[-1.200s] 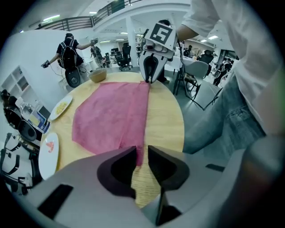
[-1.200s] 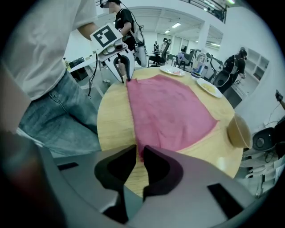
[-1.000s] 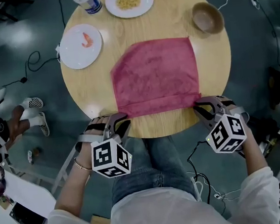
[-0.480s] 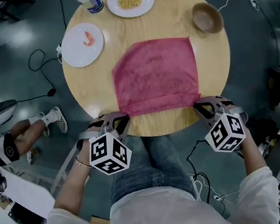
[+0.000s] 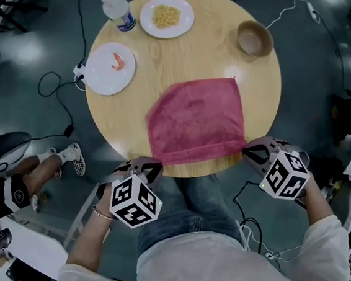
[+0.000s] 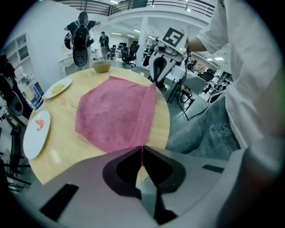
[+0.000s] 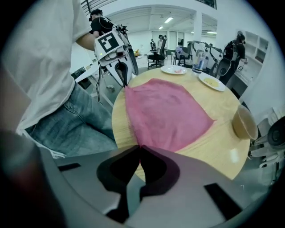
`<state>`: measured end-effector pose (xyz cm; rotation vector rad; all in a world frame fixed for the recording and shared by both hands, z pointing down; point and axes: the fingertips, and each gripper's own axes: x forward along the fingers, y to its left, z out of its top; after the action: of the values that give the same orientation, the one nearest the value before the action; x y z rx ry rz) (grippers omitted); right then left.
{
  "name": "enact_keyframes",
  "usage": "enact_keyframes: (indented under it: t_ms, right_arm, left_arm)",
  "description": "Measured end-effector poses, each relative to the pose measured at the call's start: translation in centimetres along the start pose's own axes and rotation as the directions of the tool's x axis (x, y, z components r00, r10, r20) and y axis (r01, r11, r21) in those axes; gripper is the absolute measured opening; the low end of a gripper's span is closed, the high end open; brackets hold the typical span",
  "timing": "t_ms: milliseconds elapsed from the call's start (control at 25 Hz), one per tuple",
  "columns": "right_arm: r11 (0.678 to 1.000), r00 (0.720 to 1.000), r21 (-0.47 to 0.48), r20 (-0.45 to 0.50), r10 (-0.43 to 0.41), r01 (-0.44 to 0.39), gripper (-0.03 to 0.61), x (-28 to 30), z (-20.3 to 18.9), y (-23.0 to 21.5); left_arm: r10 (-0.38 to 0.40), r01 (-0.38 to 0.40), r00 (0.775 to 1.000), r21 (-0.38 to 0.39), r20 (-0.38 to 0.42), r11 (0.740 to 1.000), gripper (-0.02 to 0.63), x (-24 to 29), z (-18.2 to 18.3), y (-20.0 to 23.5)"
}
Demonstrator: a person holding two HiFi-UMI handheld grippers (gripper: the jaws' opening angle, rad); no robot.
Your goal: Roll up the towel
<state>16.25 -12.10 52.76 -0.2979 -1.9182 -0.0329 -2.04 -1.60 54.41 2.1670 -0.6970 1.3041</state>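
I have the red towel [image 5: 195,119] lying flat on the near side of the table [image 5: 173,56]. My left gripper [image 5: 148,167] and right gripper [image 5: 249,152] each pinch a near corner. It looks soft and limp, so I'd grip both corners.

Towel [image 5: 195,119] on table [image 5: 185,54], near edge — L tool [image 5: 153,165], R tool [image 5: 246,151] at its corners; bowl [image 5: 254,38] far R, bottle [image 5: 118,10] far L.

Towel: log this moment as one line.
left gripper: shut on towel, near-left corner | right gripper: shut on near-right corner | towel: mostly flat on table, not rolled
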Motion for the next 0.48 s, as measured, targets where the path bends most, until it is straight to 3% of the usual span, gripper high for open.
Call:
enact_keyframes:
  t_ms: [480]
  right_arm:
    - [0.999, 1.0, 0.046, 0.001, -0.019, 0.019, 0.012, 0.4, 1.5, -6.0]
  left_arm:
    - [0.066, -0.067, 0.998, -0.113, -0.019, 0.991, 0.017, -0.3, 1.5, 6.7]
